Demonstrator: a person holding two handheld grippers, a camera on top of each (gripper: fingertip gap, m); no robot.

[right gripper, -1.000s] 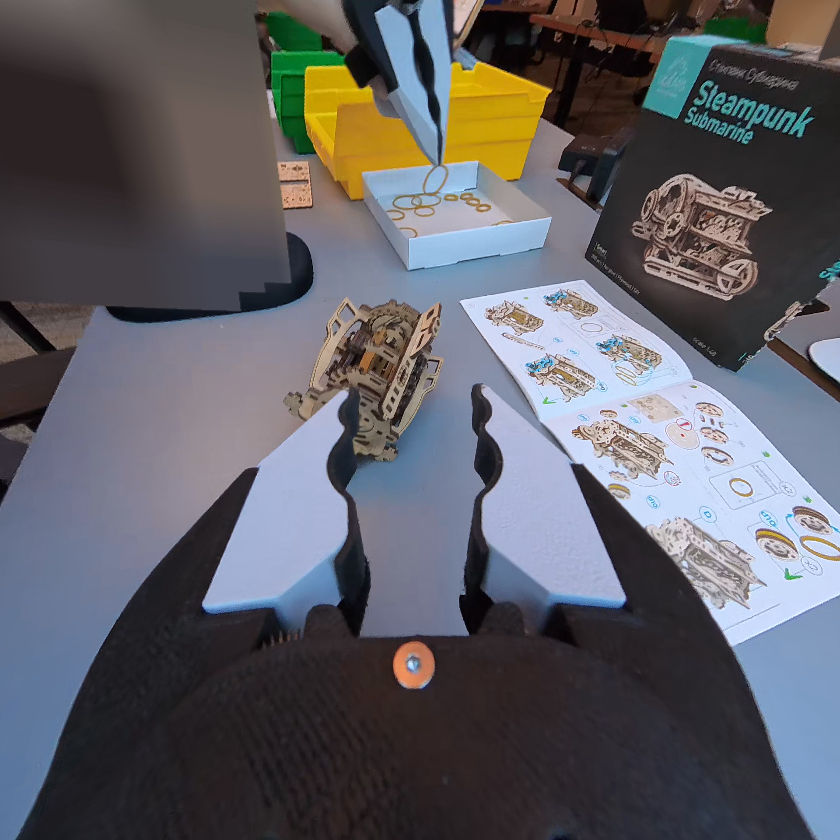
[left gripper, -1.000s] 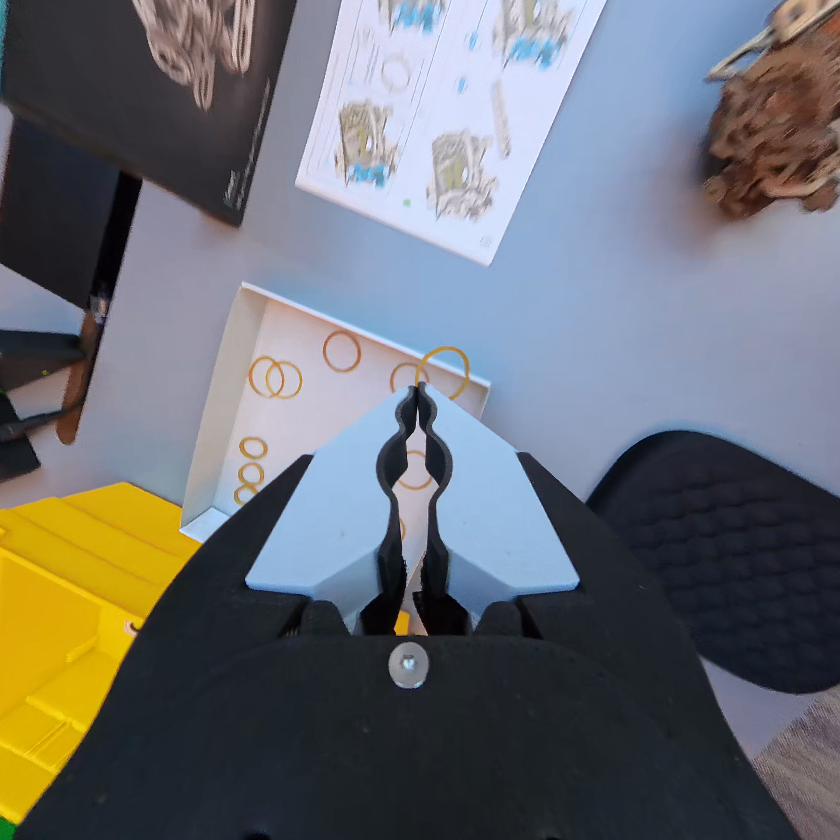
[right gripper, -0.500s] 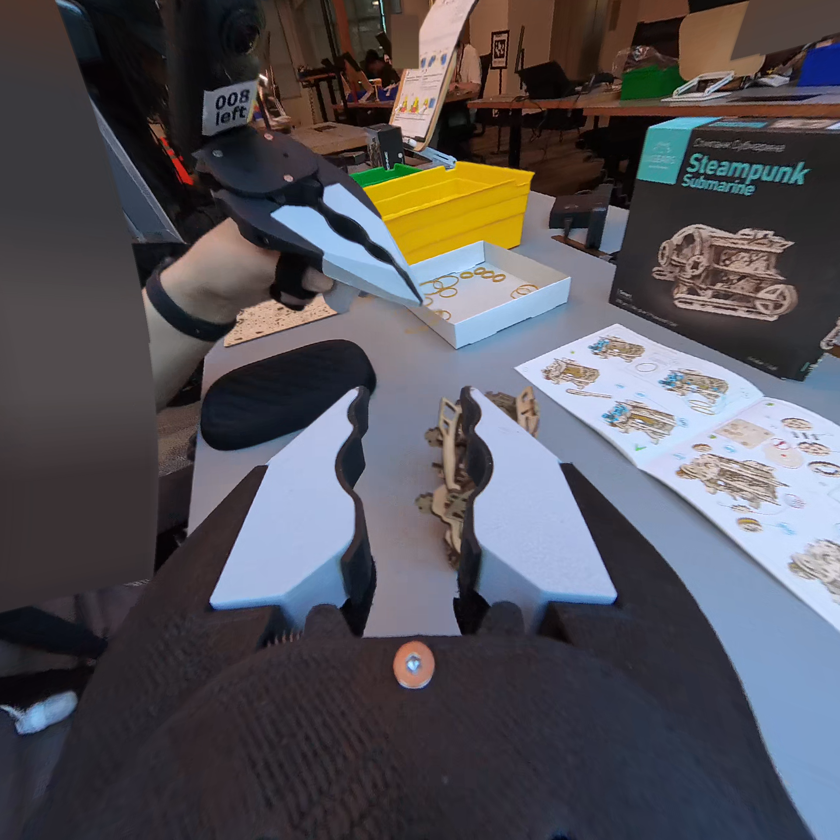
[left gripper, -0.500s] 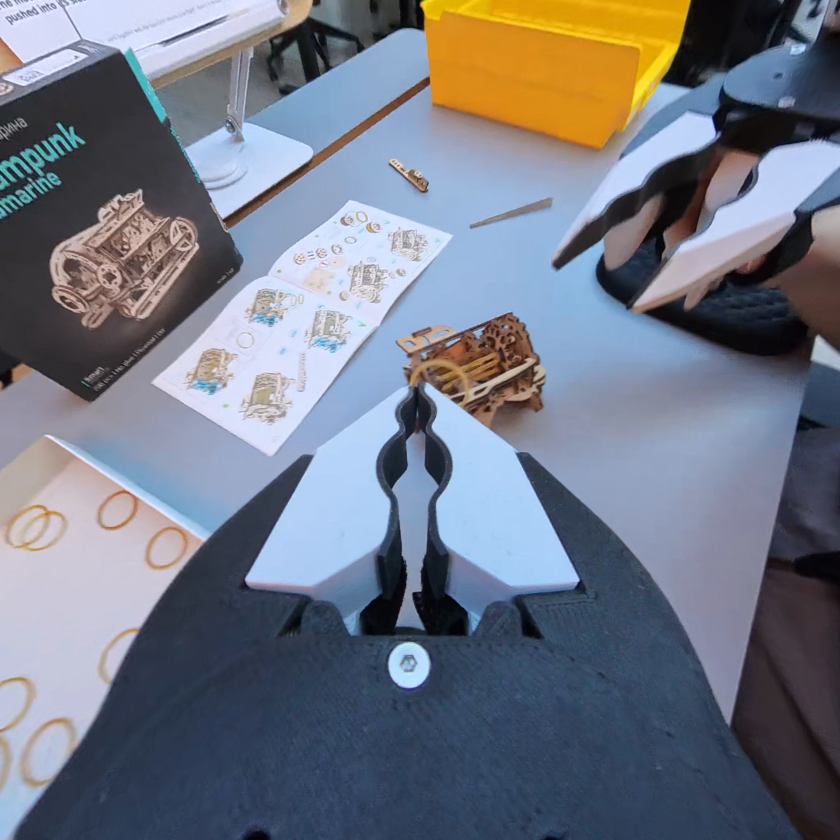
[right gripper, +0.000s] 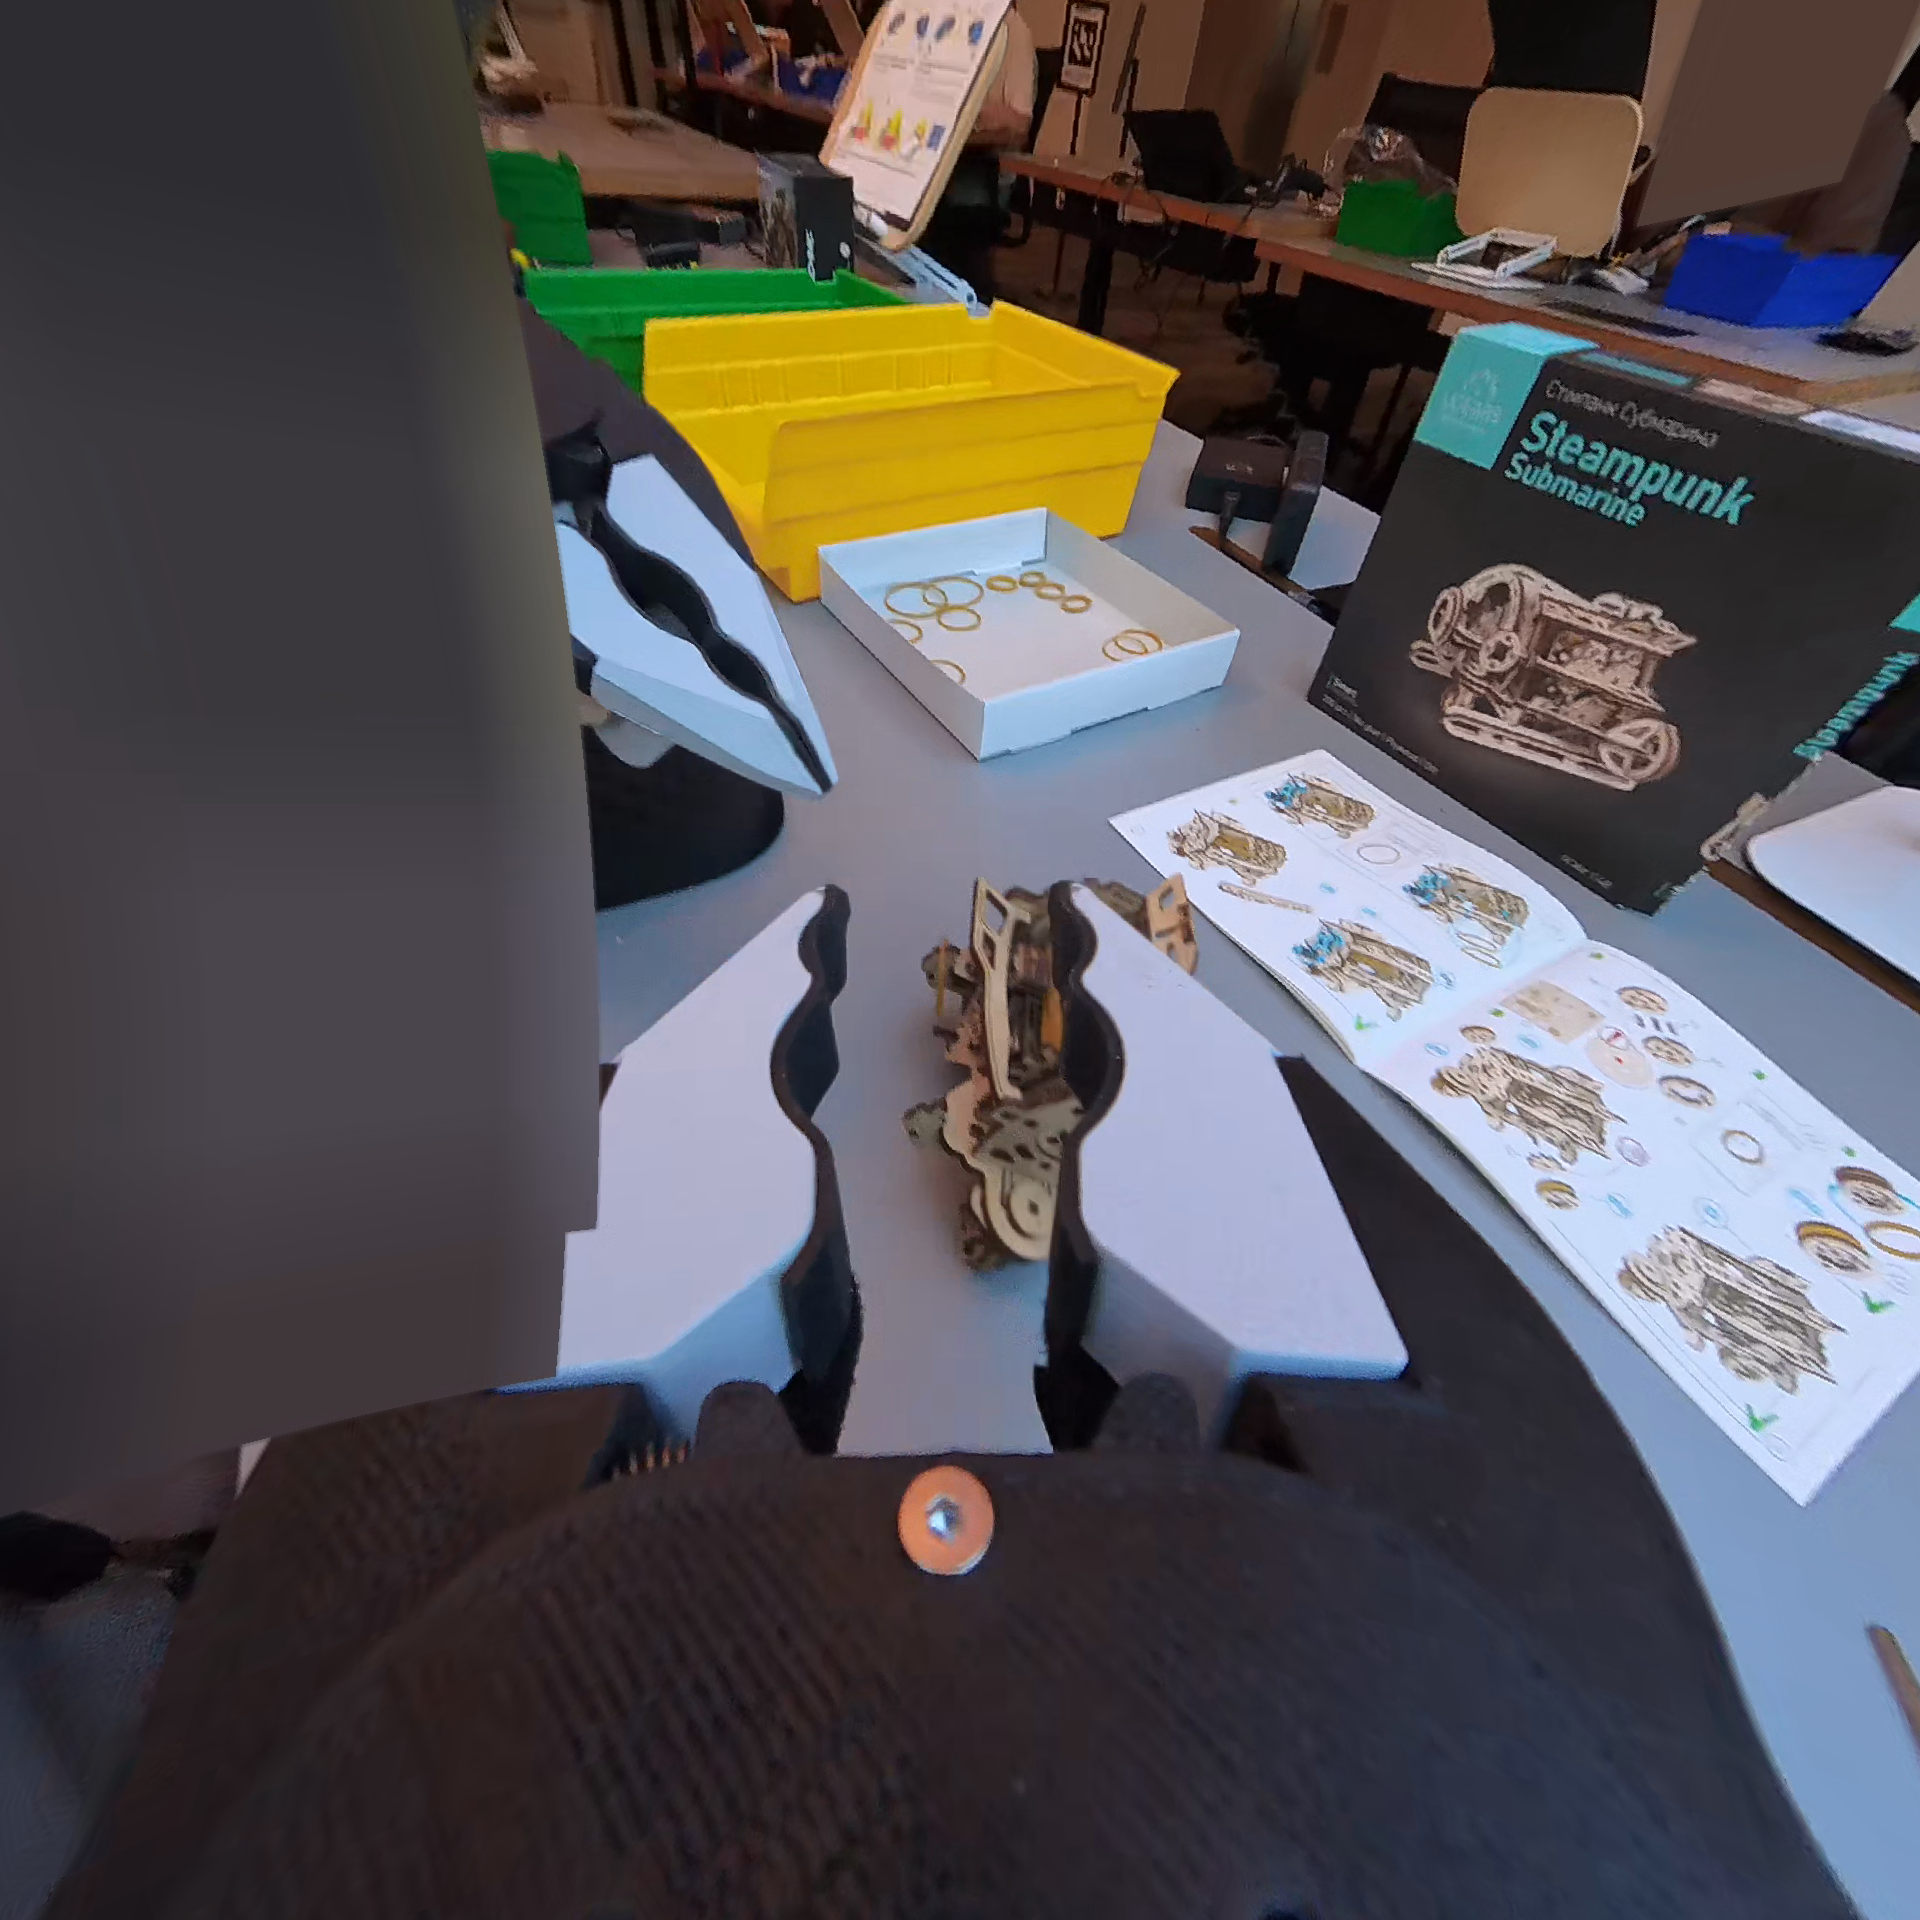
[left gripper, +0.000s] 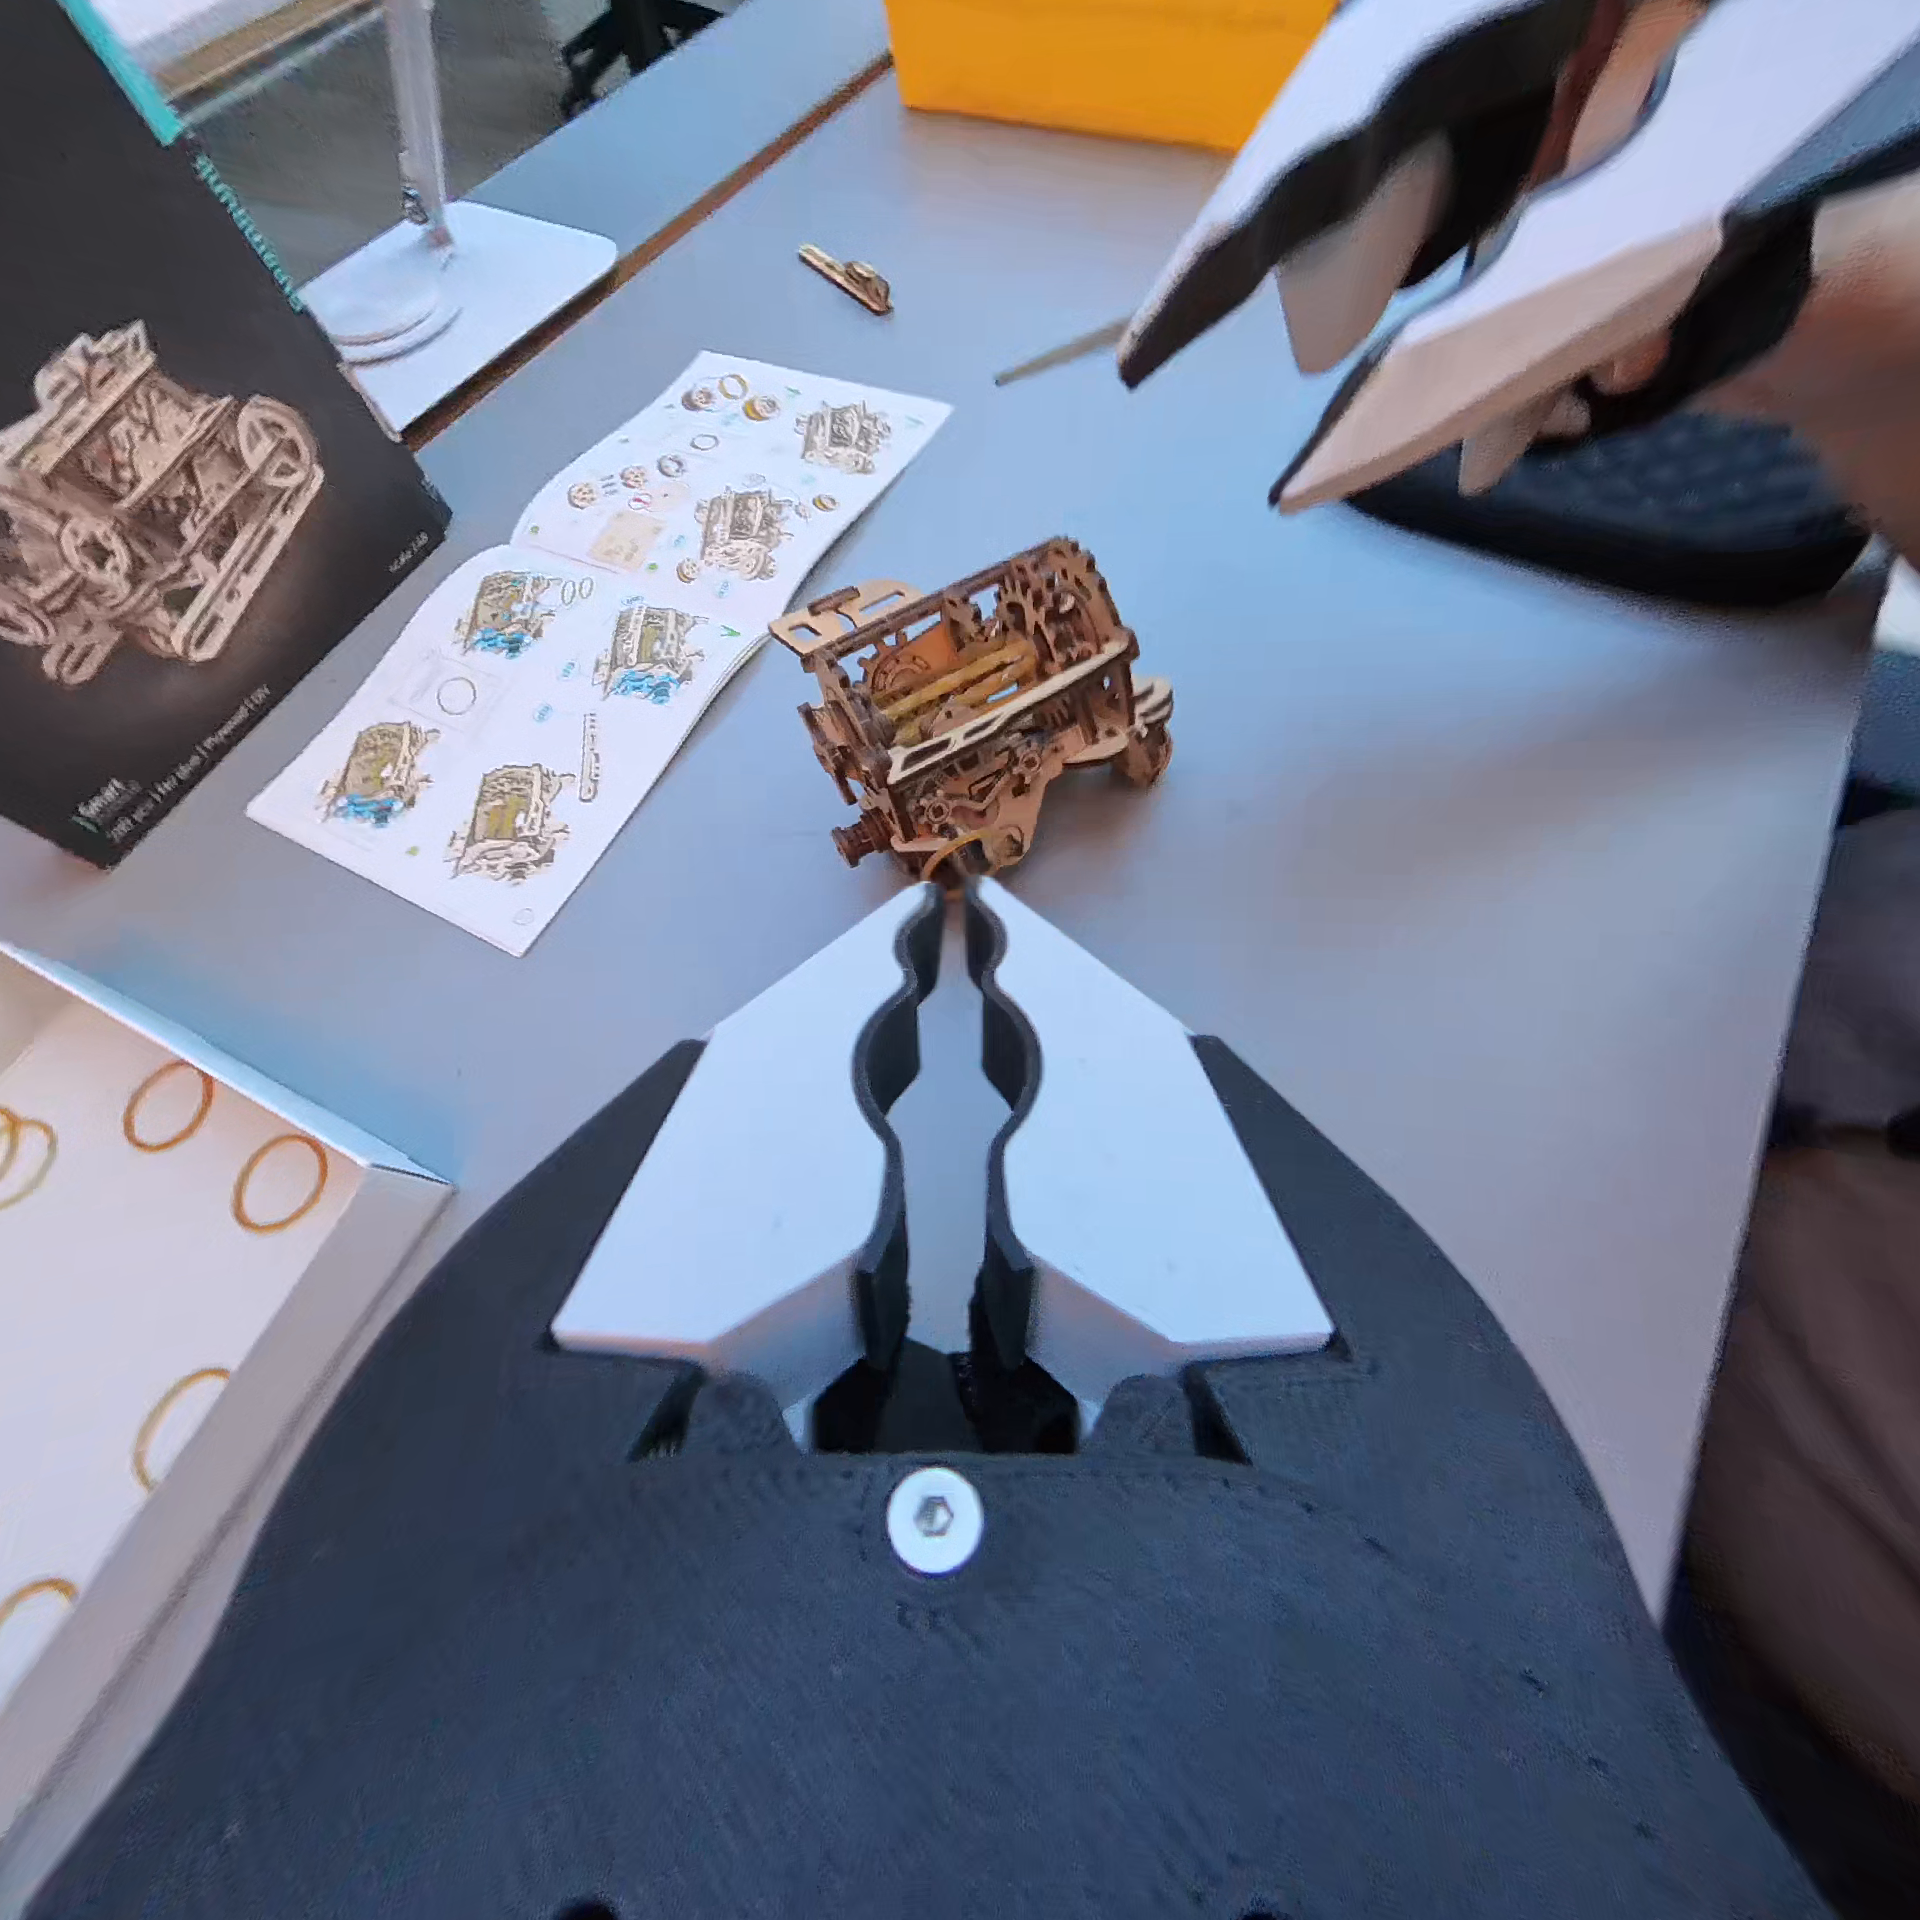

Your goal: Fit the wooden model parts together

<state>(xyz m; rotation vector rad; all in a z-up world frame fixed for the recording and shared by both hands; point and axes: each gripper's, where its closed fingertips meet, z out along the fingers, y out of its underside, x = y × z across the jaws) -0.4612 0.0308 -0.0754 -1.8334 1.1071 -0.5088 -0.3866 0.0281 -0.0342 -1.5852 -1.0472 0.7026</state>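
While the left gripper (left gripper: 953, 883) pinches a thin yellow rubber band (left gripper: 948, 854) beside the brown laser-cut wooden model (left gripper: 977, 707) mid-table (left gripper: 1455, 831), right gripper (right gripper: 945, 904), spread wide, straddles it: steady the model first, then hook the band.

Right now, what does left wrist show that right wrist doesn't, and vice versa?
Only left wrist: a small wooden strip and a thin stick lying on the grey table beyond the wooden model.

Only right wrist: green bins behind the yellow bin, and background desks.

Both: the model, instruction booklet, black kit box, white tray of rubber bands, left gripper nearly closed, right gripper open.
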